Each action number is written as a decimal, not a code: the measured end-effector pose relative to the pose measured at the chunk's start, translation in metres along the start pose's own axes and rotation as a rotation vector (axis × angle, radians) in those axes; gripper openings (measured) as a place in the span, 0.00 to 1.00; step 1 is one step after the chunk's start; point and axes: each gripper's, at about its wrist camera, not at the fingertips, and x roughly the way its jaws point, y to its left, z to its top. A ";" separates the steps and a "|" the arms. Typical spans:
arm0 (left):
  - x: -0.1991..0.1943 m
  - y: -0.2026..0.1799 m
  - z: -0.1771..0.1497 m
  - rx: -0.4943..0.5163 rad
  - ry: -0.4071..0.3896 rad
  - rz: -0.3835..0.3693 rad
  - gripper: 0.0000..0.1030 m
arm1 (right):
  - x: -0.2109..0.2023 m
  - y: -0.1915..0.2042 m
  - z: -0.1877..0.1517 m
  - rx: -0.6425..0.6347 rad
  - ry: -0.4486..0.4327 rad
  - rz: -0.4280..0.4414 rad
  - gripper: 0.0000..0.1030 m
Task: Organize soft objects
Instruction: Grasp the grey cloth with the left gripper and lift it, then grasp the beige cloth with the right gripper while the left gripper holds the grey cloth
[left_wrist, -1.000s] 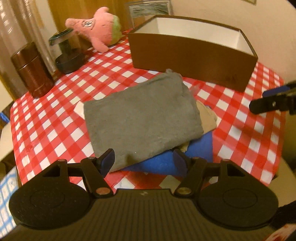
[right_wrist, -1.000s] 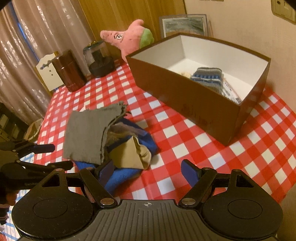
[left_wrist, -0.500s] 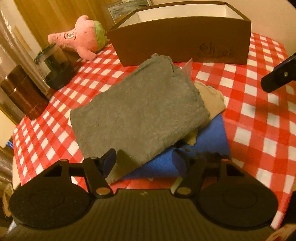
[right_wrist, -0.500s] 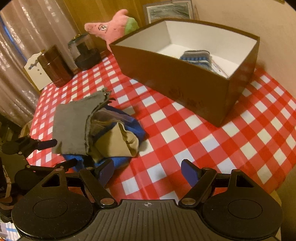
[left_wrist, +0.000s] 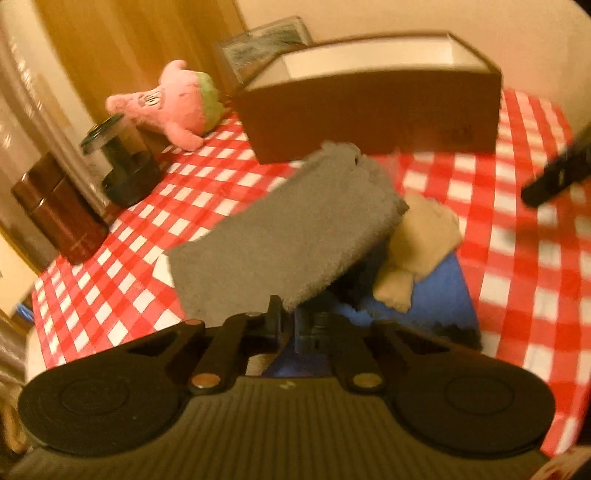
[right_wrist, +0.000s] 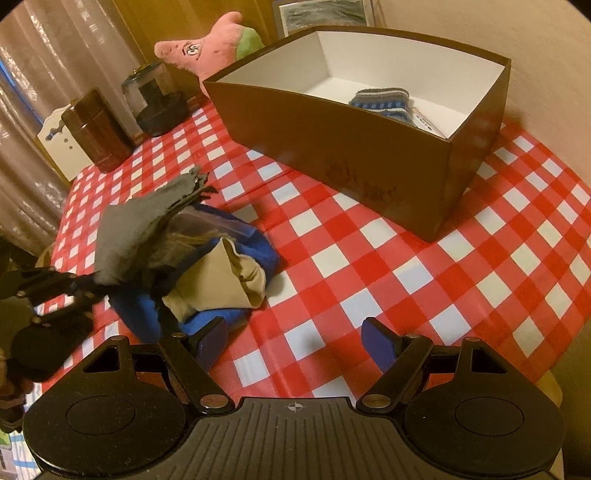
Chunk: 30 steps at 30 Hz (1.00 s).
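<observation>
My left gripper (left_wrist: 290, 317) is shut on the near edge of a grey cloth (left_wrist: 291, 229) and lifts that edge off the pile; it also shows in the right wrist view (right_wrist: 85, 282) gripping the grey cloth (right_wrist: 136, 229). Under it lie a beige cloth (left_wrist: 424, 236) and a blue cloth (left_wrist: 443, 291), seen in the right wrist view as beige (right_wrist: 218, 277) and blue (right_wrist: 144, 314). My right gripper (right_wrist: 295, 339) is open and empty over the tablecloth, right of the pile. A brown box (right_wrist: 369, 147) holds a striped sock (right_wrist: 384, 101).
A pink plush (right_wrist: 210, 48) lies behind the box (left_wrist: 369, 107), also in the left wrist view (left_wrist: 166, 103). A dark glass jar (right_wrist: 155, 99) and a brown canister (right_wrist: 96, 129) stand at the table's far left. The checked table's edge (right_wrist: 535, 369) is near right.
My left gripper has closed on the grey cloth's near edge and raised it. The right gripper has moved slightly closer to the pile, still open.
</observation>
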 end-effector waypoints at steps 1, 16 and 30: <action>-0.004 0.006 0.002 -0.032 -0.006 -0.007 0.06 | 0.000 0.001 0.001 -0.001 -0.001 0.000 0.77; -0.062 0.103 0.014 -0.380 0.096 0.077 0.05 | 0.012 0.017 0.013 -0.054 -0.001 0.032 0.77; -0.019 0.110 -0.015 -0.437 0.262 0.029 0.15 | 0.026 0.028 0.019 -0.089 0.017 0.051 0.77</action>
